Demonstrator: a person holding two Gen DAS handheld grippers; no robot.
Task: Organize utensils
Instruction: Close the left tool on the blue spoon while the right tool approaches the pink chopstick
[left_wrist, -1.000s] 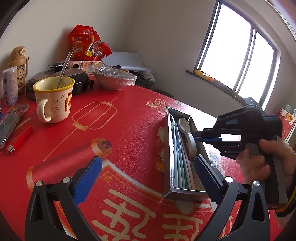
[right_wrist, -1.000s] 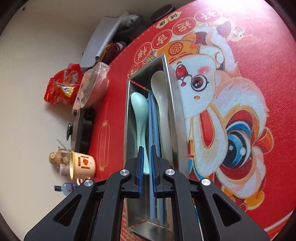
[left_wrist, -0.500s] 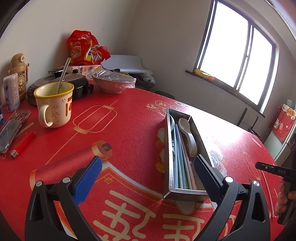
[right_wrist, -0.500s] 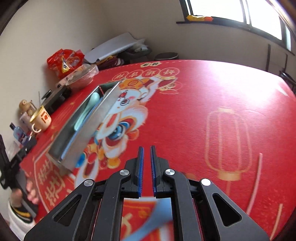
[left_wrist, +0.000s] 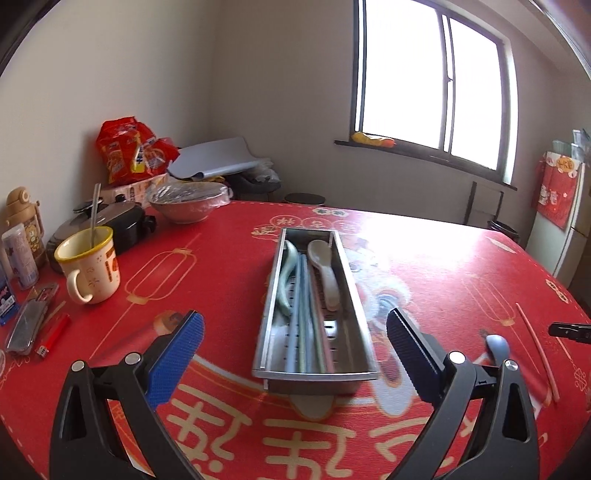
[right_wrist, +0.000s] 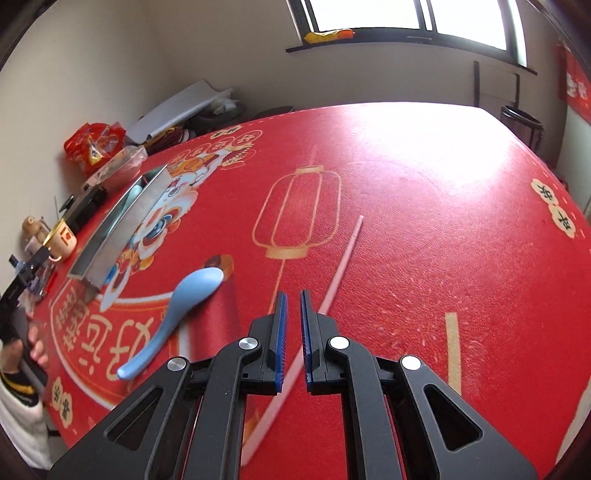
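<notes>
1. Left wrist view: the left gripper (left_wrist: 294, 345) has its jaws spread wide with nothing between them, hovering over the red tablecloth (left_wrist: 424, 266).
2. Straight ahead of it lies the metal tray (left_wrist: 354, 291), lengthwise, holding a pale green spoon (left_wrist: 286, 280), a beige spoon (left_wrist: 327, 273) and several chopsticks (left_wrist: 306, 321).
3. To the left stand a yellow-rimmed mug (left_wrist: 90, 264) and a covered bowl (left_wrist: 188, 203); a pink chopstick (left_wrist: 535, 349) lies loose at far right.
4. Right wrist view: the right gripper (right_wrist: 291, 301) has its jaws nearly closed, holding nothing, just above the cloth.
5. A light blue spoon (right_wrist: 173, 317) lies on the cloth left of the jaws, outside the tray (right_wrist: 122, 229).
6. The pink chopstick (right_wrist: 340, 269) runs under the jaws, apart from the tray.
</notes>
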